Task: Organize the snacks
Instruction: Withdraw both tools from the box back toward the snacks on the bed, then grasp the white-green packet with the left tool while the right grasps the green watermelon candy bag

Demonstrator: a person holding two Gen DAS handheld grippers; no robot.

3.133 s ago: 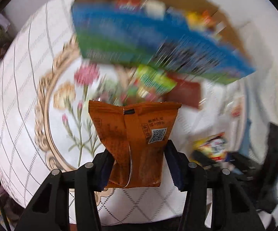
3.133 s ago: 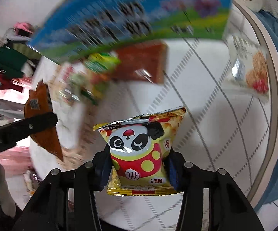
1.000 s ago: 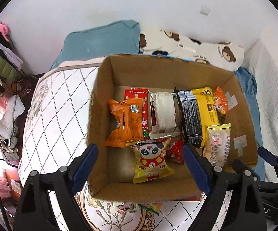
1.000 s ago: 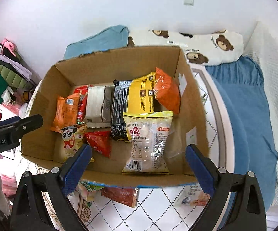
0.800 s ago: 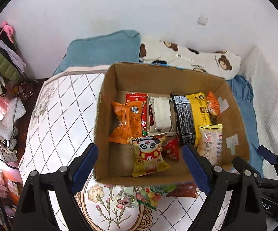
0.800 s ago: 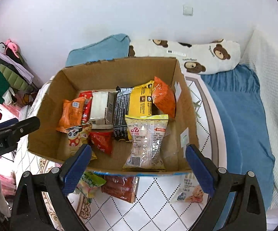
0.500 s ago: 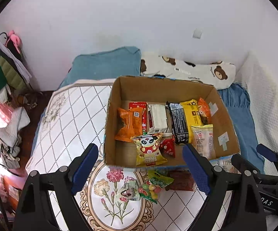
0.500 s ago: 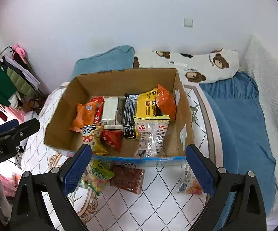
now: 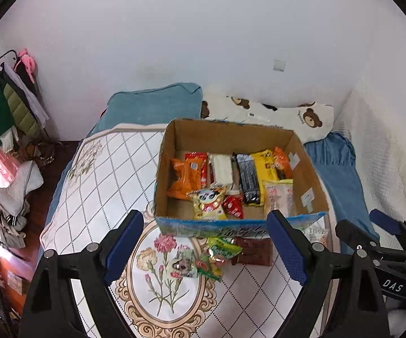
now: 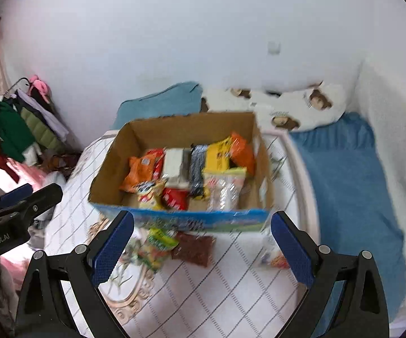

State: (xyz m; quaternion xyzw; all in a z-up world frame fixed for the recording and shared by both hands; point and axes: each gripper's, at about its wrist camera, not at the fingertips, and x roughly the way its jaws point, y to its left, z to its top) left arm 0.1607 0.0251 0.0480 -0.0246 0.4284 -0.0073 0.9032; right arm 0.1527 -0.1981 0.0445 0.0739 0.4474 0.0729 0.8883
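A cardboard box [image 9: 312, 180] [image 10: 110, 169] stands on a quilted mat and holds several snack packs, among them an orange pack [image 9: 184, 178] [image 10: 138, 173] and a yellow panda pack [image 9: 208, 201] [image 10: 148, 194]. In front of the box lie a green candy bag [image 9: 220, 255] [image 10: 158, 243], a brown pack [image 9: 255, 252] [image 10: 196, 249] and a clear bag [image 9: 315, 231] [image 10: 273, 253]. My left gripper [image 9: 204, 249] is open and empty, above and in front of the box. My right gripper [image 10: 203, 249] is likewise open and empty. Each gripper shows at the edge of the other's view.
The white quilted mat [image 9: 96, 174] with a flower medallion covers a bed. A blue pillow [image 9: 152, 107] and a bear-print pillow [image 9: 287, 118] lie behind the box by the white wall. A blue sheet [image 10: 349, 186] runs to the right. Clothes [image 9: 3, 112] hang at the left.
Both grippers let go of the orange and panda packs, which now lie in the box. Over the last second both pulled back and up, so the box looks smaller and farther.
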